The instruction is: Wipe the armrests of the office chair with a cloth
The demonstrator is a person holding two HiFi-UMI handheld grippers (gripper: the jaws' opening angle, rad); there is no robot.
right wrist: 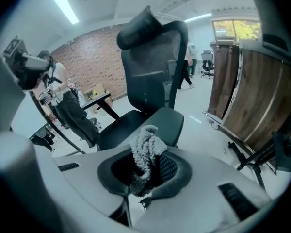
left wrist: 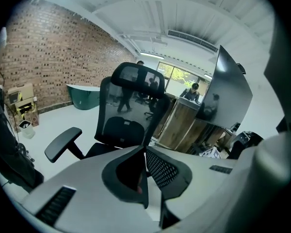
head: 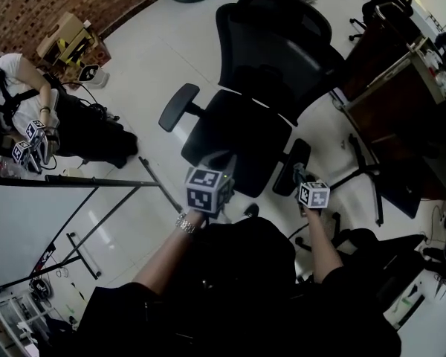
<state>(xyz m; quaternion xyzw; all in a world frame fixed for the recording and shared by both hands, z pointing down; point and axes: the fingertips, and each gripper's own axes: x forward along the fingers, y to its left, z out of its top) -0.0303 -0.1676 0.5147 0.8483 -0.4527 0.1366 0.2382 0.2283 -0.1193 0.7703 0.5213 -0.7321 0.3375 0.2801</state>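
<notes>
A black mesh office chair (head: 271, 47) stands in the middle of the floor, its seat (head: 234, 140) facing me. Its left armrest (head: 178, 106) sticks out to one side; the right armrest (head: 292, 166) is close to my right hand. My right gripper (head: 298, 172) is shut on a grey fluffy cloth (right wrist: 146, 152), which hangs just in front of the right armrest pad (right wrist: 170, 123). My left gripper (head: 221, 160) hovers over the seat's front edge, shut with nothing in it. From the left gripper view, the left armrest (left wrist: 63, 143) lies away to the left of the jaws.
A wooden partition (head: 386, 88) and a black stand's legs (head: 368, 173) are close on the right. A metal frame (head: 97, 183) and white panel (head: 30, 222) sit front left. A seated person (head: 30, 125) is far left. Cardboard boxes (head: 67, 39) stand by the brick wall.
</notes>
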